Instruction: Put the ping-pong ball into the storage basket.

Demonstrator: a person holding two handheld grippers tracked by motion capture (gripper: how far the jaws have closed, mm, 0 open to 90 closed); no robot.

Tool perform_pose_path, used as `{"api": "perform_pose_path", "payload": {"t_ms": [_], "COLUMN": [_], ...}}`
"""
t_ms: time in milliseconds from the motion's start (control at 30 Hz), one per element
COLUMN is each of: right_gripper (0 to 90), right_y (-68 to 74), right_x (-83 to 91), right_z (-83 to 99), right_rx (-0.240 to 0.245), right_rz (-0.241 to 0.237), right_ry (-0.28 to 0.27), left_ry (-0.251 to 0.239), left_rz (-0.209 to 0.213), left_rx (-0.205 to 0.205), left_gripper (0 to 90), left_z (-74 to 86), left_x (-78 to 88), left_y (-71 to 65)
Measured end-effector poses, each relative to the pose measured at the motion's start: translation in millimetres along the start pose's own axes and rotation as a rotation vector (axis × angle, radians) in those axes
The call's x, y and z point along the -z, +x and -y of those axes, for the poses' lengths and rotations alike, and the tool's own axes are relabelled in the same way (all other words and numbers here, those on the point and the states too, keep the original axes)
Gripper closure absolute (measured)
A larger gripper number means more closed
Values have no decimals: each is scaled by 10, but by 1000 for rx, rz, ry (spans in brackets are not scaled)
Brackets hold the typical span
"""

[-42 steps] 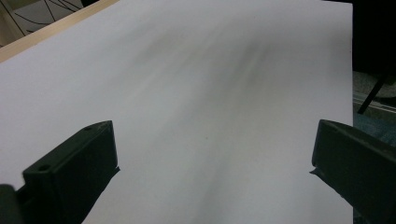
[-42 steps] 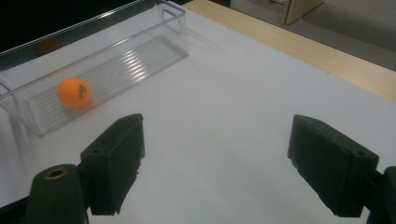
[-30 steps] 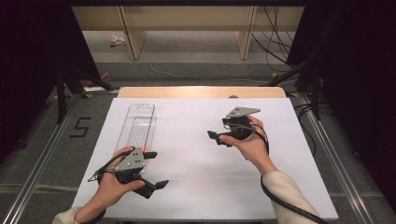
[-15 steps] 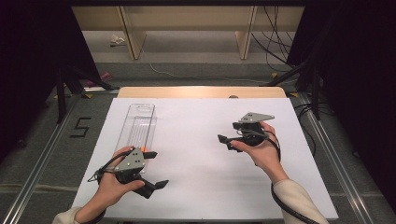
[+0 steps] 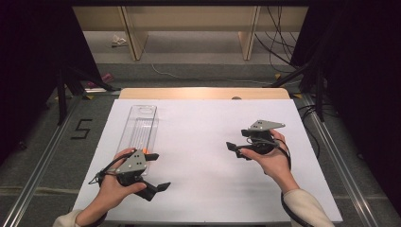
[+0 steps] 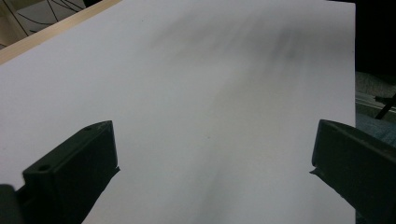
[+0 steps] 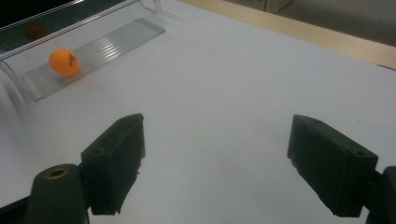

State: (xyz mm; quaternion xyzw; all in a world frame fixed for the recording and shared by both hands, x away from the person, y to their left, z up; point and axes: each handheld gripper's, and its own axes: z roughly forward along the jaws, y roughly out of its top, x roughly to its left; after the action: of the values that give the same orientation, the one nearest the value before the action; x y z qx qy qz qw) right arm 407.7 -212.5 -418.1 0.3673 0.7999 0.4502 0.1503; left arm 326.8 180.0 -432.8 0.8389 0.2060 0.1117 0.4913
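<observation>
1. Right gripper view puts the orange ball point(image 7: 64, 62) inside the clear tray point(image 7: 116, 39), resting on its ribbed floor near one end. I judge the placing done, with nothing left but to draw back and rest.
2. In the high view the ball is a small orange spot point(image 5: 145, 151) at the near end of the tray point(image 5: 140, 124), just past my left gripper's grey plate; most of it is hidden there, so I cannot say whether it touches the end wall.
3. My left gripper point(image 5: 152, 172) sits low at the near left of the white table point(image 5: 203, 118), just beside the tray's near end. Its jaws stand wide apart and hold nothing; the left gripper view has only bare table between them.
4. My right gripper point(image 5: 236, 151) is at the right side of the table, well apart from the tray, pointing left across the sheet. Its jaws are also spread wide and empty.
5. Both my forearms come in from the near edge, wrists roughly level, each hand wrapped round its gripper's body.
</observation>
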Motion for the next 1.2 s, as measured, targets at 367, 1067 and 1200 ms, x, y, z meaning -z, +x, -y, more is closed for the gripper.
{"api": "perform_pose_path", "payload": {"t_ms": [367,1067,1200], "right_gripper": [203,206,206], "right_y": [-58,-130,-128], "right_x": [195,370,374], "right_z": [156,331,330], "right_rx": [-28,-59,-59], "right_rz": [19,51,52], "right_ry": [-9,-9,-10], "left_ry": [-1,-3,-3], "left_rz": [-3,-4,-3], "left_rx": [1,2,3], "left_gripper": [0,0,0], "left_z": [-2,-1,-1], "left_x": [2,11,12], "left_y": [1,11,10]}}
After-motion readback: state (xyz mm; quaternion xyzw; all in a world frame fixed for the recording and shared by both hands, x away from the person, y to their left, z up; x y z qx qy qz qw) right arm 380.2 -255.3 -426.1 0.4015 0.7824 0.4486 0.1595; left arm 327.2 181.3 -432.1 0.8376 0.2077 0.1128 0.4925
